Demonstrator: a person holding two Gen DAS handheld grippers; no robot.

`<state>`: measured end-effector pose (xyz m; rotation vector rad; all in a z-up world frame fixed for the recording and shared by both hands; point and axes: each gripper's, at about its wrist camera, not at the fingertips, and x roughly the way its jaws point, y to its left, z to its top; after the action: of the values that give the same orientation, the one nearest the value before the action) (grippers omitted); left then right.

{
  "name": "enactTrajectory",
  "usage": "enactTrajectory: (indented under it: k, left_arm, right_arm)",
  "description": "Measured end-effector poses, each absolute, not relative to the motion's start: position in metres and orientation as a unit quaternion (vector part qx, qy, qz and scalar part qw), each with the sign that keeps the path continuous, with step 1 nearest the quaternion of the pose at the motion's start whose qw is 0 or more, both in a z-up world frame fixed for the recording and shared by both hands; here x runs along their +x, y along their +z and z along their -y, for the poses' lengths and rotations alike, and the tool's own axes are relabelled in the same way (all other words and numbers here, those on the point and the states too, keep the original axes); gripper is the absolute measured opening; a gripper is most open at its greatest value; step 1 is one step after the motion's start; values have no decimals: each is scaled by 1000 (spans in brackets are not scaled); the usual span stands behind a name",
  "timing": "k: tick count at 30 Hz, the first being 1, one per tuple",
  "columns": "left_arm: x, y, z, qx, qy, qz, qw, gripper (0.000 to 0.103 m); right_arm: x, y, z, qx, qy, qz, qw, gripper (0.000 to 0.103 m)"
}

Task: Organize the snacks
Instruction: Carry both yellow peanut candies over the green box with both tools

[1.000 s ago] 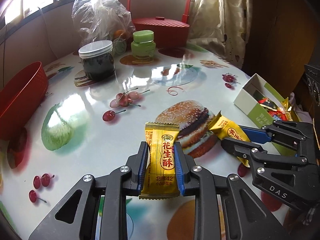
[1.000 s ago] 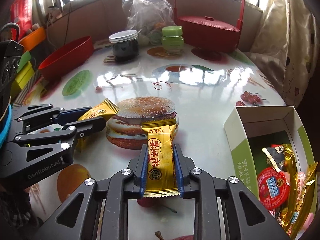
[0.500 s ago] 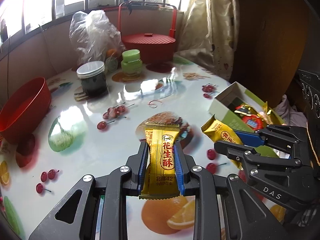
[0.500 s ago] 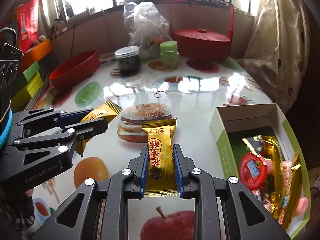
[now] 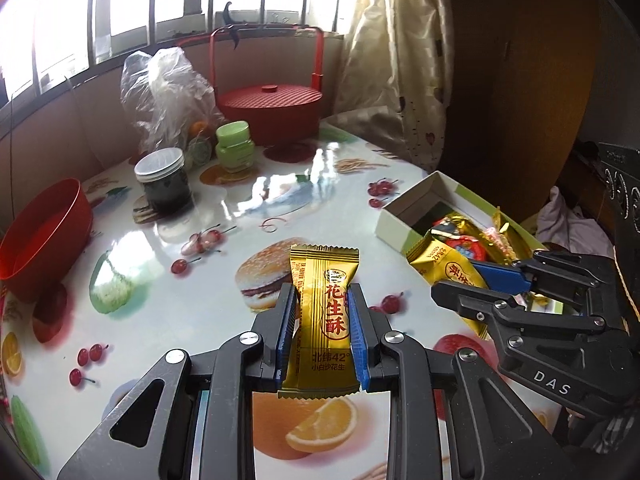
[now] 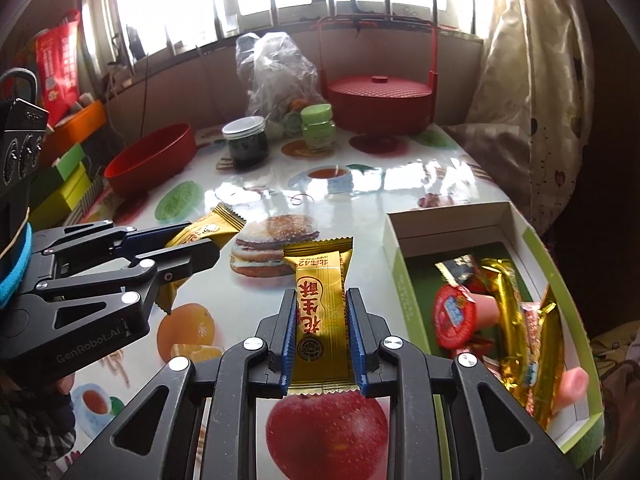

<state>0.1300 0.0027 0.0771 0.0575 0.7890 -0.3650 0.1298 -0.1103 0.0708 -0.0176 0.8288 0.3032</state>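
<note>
My left gripper (image 5: 322, 300) is shut on a gold peanut-candy packet (image 5: 325, 316) and holds it above the table. My right gripper (image 6: 321, 300) is shut on a second gold packet (image 6: 320, 312). In the left wrist view the right gripper (image 5: 472, 280) and its packet (image 5: 448, 266) hang by the near edge of the green-and-white snack box (image 5: 400, 222). In the right wrist view the left gripper (image 6: 200, 244) is on the left with its packet (image 6: 208, 230). The snack box (image 6: 404, 284) lies to the right and holds several wrapped snacks (image 6: 504, 312).
The table (image 5: 240, 184) has a fruit-and-burger print cloth. At its back stand a dark jar (image 5: 166, 180), a green jar (image 5: 235, 146), a plastic bag (image 5: 164, 92) and a red lidded basket (image 5: 270, 110). A red bowl (image 5: 44, 236) sits at the left edge.
Both grippers have lifted and pulled back from the table with their packets held. The snack box has come more fully into both views.
</note>
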Motion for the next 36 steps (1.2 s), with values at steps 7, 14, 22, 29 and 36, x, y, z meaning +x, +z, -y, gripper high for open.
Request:
enactTrajectory:
  k: [7,14,22,29,36]
  left_arm:
    - [124,84,15,33,-190,-376,906,26]
    - [121,89,35,42,-204,-372,904,26]
    - [118,93,56,50,-223,-368,901,26]
    - [122,94,76,48,-242,-369,896,26]
    - [130,92,92,39,-258,-374,890,26]
  right_arm:
    - [117,79,128,2,137,-391,910,22]
    - [106,85,149,12,123,-383,915,22]
    - [97,89,171,24,107,-378,919,22]
    - [90,92,195,32,84,-373,924,22]
    - [86,92,217,40,58,-372,925,22]
